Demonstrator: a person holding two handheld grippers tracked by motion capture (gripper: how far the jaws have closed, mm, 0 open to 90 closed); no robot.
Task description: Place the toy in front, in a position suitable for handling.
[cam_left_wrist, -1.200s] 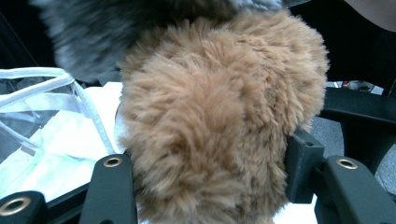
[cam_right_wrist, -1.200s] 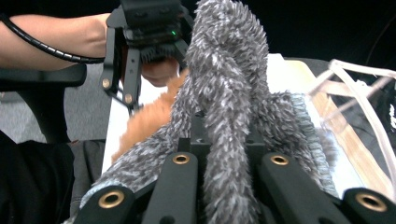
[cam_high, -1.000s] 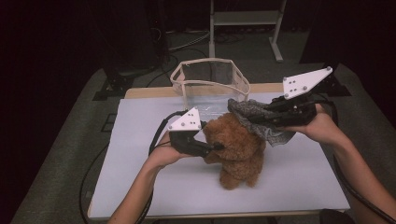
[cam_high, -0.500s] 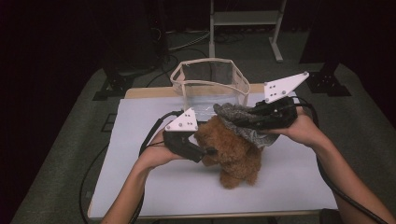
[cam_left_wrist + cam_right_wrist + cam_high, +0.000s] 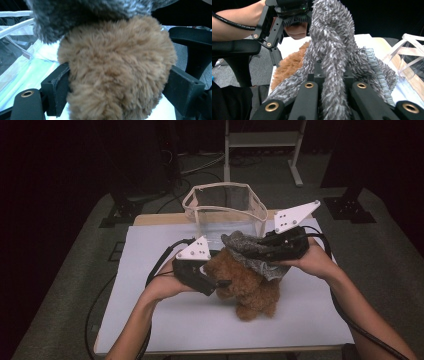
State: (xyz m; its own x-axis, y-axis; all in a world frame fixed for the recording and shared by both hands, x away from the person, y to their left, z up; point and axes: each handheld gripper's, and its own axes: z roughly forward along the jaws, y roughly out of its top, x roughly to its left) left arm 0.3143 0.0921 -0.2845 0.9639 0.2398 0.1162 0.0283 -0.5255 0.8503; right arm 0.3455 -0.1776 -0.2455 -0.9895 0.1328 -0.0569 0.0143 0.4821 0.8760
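1. Left gripper (image 5: 224, 283) clamps the brown plush toy (image 5: 252, 290) at its head, so I hold it steady mid-table (image 5: 150, 310).
2. My right gripper (image 5: 239, 251) pinches the grey fuzzy cloth (image 5: 260, 265), draped over the toy's top, likely to dress it.
3. Far behind stands the clear basket (image 5: 226, 205), apart.

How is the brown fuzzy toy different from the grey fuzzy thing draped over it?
The brown plush toy is a stuffed, rounded figure resting on the table; the grey fuzzy cloth is limp, held up over it. The left gripper clamps the toy; the right gripper pinches the cloth. Both are shaggy.
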